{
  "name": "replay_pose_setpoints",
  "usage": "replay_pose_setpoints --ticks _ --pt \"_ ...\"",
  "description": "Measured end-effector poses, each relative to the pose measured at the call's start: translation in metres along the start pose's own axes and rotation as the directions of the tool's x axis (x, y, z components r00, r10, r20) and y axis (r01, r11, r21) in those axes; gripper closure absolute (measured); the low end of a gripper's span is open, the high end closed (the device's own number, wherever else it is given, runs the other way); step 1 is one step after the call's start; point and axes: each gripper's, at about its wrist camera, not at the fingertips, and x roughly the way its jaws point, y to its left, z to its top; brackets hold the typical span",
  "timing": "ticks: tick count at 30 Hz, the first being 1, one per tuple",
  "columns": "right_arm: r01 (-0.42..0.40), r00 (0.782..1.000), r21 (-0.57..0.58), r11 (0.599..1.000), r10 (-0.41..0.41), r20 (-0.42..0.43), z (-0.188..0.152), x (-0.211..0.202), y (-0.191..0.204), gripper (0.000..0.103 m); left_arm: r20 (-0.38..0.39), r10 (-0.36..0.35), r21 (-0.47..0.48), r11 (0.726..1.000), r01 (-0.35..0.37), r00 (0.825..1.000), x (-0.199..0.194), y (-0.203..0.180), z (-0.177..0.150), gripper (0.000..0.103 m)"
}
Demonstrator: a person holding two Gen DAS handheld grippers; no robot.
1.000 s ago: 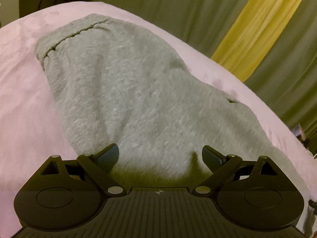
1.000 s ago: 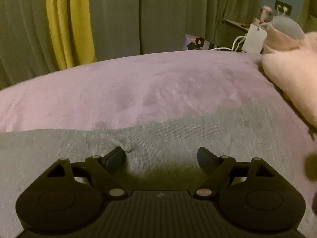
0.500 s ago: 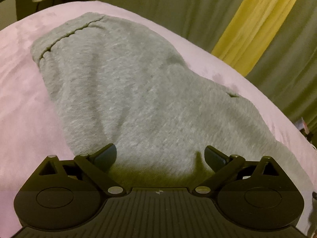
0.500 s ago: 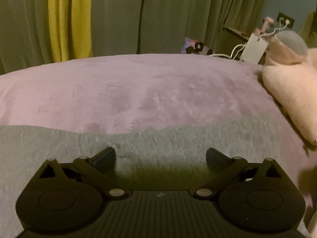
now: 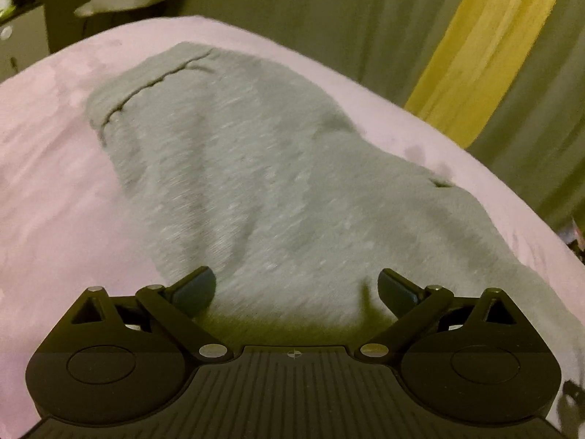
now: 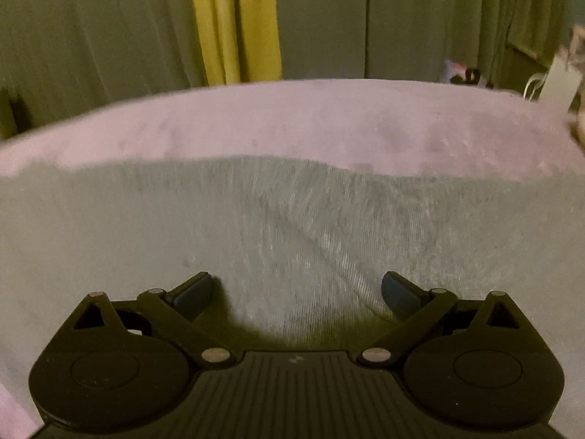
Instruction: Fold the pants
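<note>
grey pants [image 5: 278, 190] flat on pink blanket [image 5: 47, 197], no containers.

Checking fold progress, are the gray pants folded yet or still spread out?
Lying flat on the pink blanket; the gray pants show one layer with the waistband seam exposed. Whether they are already folded, I cannot tell.

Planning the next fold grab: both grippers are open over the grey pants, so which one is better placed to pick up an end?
Probably left. The left gripper looks along the grey pants to the hemmed end. The right gripper sits over plain mid-fabric, with no end in view.
</note>
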Motion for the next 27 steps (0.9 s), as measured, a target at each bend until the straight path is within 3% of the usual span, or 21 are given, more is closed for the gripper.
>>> replay_pose_setpoints --ticks 5,8,10,12,15,16,18,20,23,26,27 --pt "-0.018 1.0 0.024 1.0 0.017 0.014 -0.005 0.0 -0.005 0.004 -0.014 0.132 -0.096 0.986 -0.133 0.991 -0.005 0.015 0.002 0.003" --pt "-0.015 1.0 0.049 0.999 0.015 0.0 -0.002 -0.003 -0.012 0.004 -0.022 0.113 -0.206 0.972 -0.116 0.993 -0.013 0.034 0.001 0.003" --pt "0.064 0.998 0.11 0.992 -0.065 -0.001 -0.002 -0.006 -0.029 0.004 -0.021 0.11 -0.246 0.963 -0.112 0.994 -0.02 0.042 0.0 0.003" --pt "0.106 0.994 0.251 0.962 -0.105 -0.016 -0.005 -0.006 -0.061 0.005 -0.014 0.102 -0.272 0.957 -0.102 0.995 -0.026 0.047 -0.002 0.003" --pt "0.123 0.989 0.463 0.878 -0.145 0.012 -0.019 -0.017 -0.105 0.005 0.001 0.09 -0.279 0.957 -0.086 0.996 -0.032 0.046 -0.003 0.003" --pt "0.148 0.983 0.499 0.854 -0.18 0.017 -0.024 -0.023 -0.112 0.005 0.003 0.088 -0.272 0.959 -0.084 0.996 -0.031 0.045 -0.002 0.003" --pt "0.18 0.976 0.498 0.848 -0.217 0.016 -0.027 -0.028 -0.109 0.006 0.003 0.079 -0.257 0.963 -0.076 0.997 -0.031 0.042 -0.004 0.003" --pt "0.134 0.983 0.479 0.867 -0.179 0.049 -0.024 -0.035 -0.099 0.009 0.003 0.079 -0.252 0.965 -0.076 0.997 -0.03 0.04 -0.004 0.003" --pt "-0.034 0.992 0.446 0.894 -0.024 0.124 -0.018 -0.042 -0.074 0.017 -0.001 0.087 -0.25 0.965 -0.085 0.996 -0.025 0.038 -0.004 0.003" --pt "-0.163 0.985 0.355 0.921 0.131 0.114 -0.01 -0.034 -0.033 0.037 -0.035 0.081 -0.241 0.967 -0.087 0.996 -0.016 0.036 -0.004 0.003" --pt "-0.199 0.979 0.316 0.928 0.178 0.095 -0.008 -0.027 -0.018 0.05 -0.044 0.082 -0.24 0.967 -0.09 0.996 -0.014 0.036 -0.004 0.003"
